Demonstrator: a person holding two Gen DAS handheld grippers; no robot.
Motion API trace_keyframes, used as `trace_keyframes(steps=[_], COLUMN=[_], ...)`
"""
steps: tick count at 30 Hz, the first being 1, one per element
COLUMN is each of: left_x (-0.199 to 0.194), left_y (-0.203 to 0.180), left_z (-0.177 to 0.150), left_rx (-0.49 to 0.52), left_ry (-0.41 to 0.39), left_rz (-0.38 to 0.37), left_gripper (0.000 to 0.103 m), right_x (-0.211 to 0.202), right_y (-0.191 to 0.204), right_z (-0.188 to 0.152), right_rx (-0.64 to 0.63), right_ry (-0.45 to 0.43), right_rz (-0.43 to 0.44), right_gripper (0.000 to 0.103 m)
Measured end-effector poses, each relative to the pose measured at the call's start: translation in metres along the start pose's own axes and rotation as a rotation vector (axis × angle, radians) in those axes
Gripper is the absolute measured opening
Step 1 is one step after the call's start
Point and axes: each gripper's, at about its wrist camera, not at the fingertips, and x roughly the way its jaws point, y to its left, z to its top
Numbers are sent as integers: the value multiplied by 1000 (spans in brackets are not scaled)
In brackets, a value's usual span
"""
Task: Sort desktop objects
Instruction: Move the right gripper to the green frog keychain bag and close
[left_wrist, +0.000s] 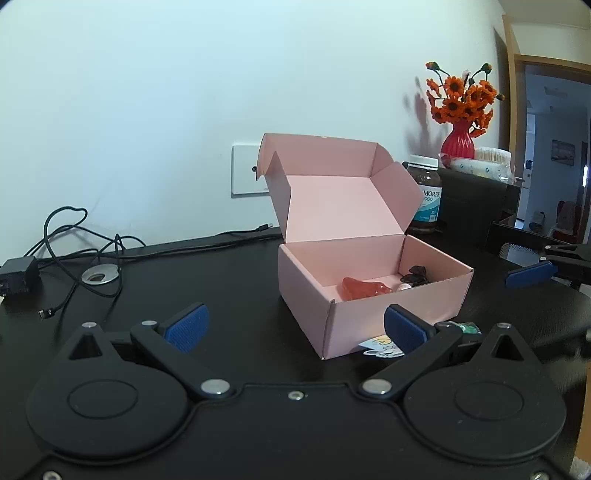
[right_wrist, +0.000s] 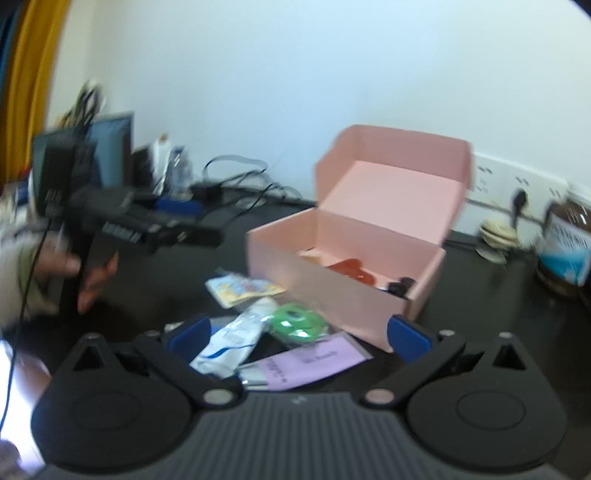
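Sachets, loose: a white pouch (right_wrist: 231, 341), a lilac packet (right_wrist: 306, 363), a yellow packet (right_wrist: 242, 290) and a green ring-shaped item (right_wrist: 297, 325) are laid on the table (right_wrist: 480, 325) just beside the open pink box (right_wrist: 332, 280). They are judged light, soft and slippery; a pinch across a flat edge is advised. The right gripper (right_wrist: 299, 334) fingers are spread wide over them, empty; the left gripper (left_wrist: 293, 326) is likewise wide, empty.

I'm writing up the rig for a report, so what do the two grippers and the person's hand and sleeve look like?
Both grippers are matte black plastic with two round housings, silver pivot screws and jaws that carry ribbed blue pads. The left gripper has a smooth black body; the right gripper has a ribbed grey top. In the right wrist view the left one shows a black handle and thin black cable, held by a hand with a pale sleeve.
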Motion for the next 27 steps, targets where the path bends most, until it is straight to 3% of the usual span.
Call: trace_keyframes(steps=[3,8,17,21,23,27], left_x=[0,0,1,1,1,2], left_y=[-1,-1,-1,-1,-1,0], left_z=[0,0,0,0,0,0], left_rx=[4,8,7,7,5,-2], left_ry=[-2,2,5,7,9,14], left_rz=[1,1,-1,-3,-5,-7], left_gripper=[103,103,103,103,103,103], right_x=[9,26,52,58,59,61], right_y=[12,12,21,14,9,3], right_z=[3,4,5,8,10,11], right_rx=[-74,-72,-95,-26,15,63], right_ry=[28,64,94,94,88,86], right_rz=[-22,-40,-32,-16,0,5], right_gripper=[91,70,69,65,50,37])
